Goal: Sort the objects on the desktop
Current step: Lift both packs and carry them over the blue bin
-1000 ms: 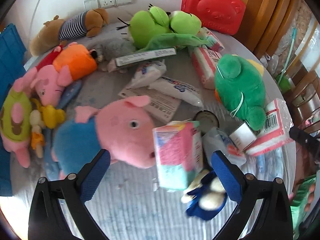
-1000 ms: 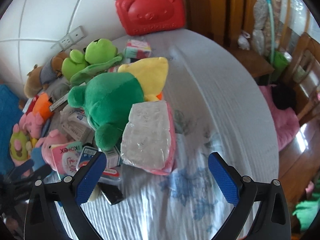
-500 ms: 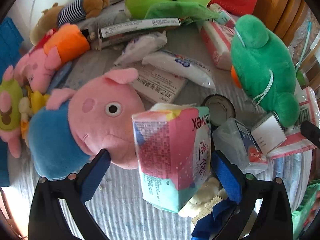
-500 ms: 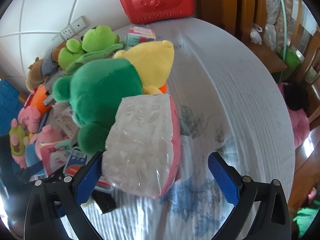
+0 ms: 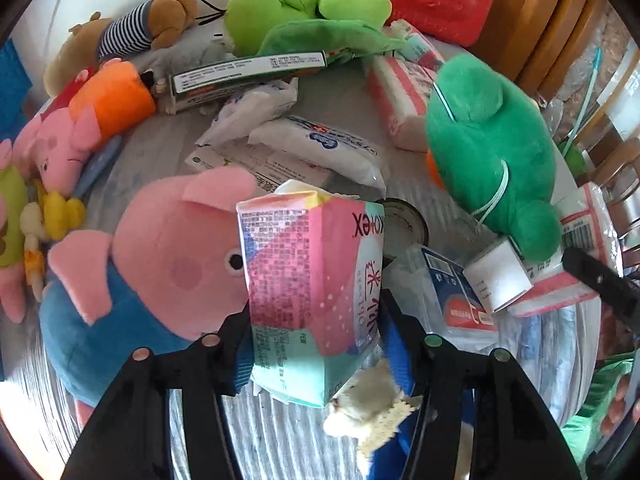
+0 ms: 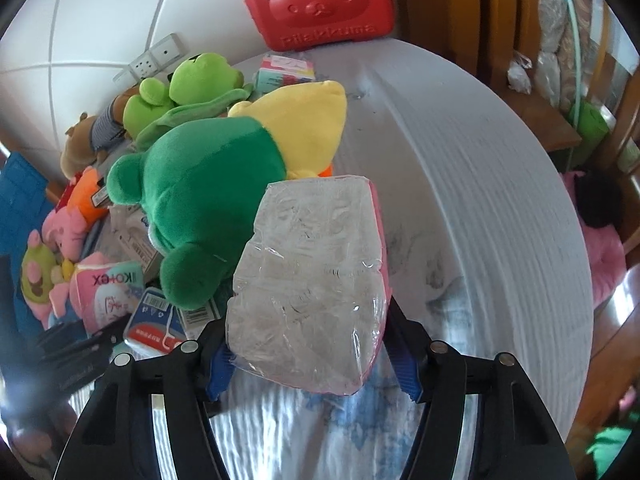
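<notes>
Jaws of left gripper point(image 5: 320, 344) pinching Kotex pack point(image 5: 316, 292); right gripper point(image 6: 312, 360) clamped on tissue pack point(image 6: 312, 292); bare tablecloth point(image 6: 480, 200) rt.

The right gripper point(image 6: 314, 364) clamps a clear-wrapped pink tissue pack point(image 6: 310, 284) at lower centre. A dark green plush toy point(image 6: 200, 196) lies just left; a red bear-faced plastic case point(image 6: 320, 0) stands at top on the white-clothed bench point(image 6: 480, 200).

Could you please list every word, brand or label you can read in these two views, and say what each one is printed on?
"KOTEX", seen upside down, on the pink pack in the left gripper.
"Rilakkuma", embossed, on the red bear case.
Fine print on the long flat box, the white wipes packet and the barcoded packs: too small to read.
The clear-wrapped pack in the right gripper shows no readable text.
</notes>
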The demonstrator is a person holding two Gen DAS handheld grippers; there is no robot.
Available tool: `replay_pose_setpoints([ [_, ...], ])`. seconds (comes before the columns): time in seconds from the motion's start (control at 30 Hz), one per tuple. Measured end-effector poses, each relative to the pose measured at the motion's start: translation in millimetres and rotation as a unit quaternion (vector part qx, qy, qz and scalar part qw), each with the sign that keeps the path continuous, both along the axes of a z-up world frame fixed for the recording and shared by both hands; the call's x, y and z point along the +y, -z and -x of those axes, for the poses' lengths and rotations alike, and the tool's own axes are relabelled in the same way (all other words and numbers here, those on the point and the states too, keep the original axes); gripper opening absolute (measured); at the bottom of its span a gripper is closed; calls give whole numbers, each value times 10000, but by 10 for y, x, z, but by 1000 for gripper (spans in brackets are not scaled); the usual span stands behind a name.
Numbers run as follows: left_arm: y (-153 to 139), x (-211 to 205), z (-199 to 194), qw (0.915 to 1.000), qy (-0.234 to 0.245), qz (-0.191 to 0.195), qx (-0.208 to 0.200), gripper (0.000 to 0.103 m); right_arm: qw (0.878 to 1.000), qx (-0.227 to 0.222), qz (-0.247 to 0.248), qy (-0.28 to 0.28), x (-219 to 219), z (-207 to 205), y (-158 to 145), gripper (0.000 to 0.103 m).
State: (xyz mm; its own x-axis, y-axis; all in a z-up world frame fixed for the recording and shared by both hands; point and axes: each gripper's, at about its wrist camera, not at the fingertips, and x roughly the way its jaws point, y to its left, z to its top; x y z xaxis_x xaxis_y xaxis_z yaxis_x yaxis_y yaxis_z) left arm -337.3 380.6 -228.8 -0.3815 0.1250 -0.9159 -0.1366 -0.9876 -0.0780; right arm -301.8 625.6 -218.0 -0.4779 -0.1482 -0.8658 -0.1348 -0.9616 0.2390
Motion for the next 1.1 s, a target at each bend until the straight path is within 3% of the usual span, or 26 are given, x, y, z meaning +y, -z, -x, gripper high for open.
replay_pose_setpoints([
  [0.13,-282,-49,-63,9996,-66,29,260,53,9999,128,10,-114,-59,-50,-152,61],
  [0.4,-982,-231,-330,9958,-273,39,873,53,9956,743,-98,-556,-336,-203,-841,61],
  [0.5,-1118,-373,-451,9944,-446,50,954,53,9914,978,-103,-860,-559,-253,-1081,61],
  [0.9,-1625,-1489,-1021,9806,-1302,248,1441,53,9673,1505,-97,-2037,-1844,-360,-1623,61],
  [1.1,-1790,-2122,-1283,9769,-1375,358,1597,53,9596,1689,-41,-2251,-2511,-475,-1798,61],
])
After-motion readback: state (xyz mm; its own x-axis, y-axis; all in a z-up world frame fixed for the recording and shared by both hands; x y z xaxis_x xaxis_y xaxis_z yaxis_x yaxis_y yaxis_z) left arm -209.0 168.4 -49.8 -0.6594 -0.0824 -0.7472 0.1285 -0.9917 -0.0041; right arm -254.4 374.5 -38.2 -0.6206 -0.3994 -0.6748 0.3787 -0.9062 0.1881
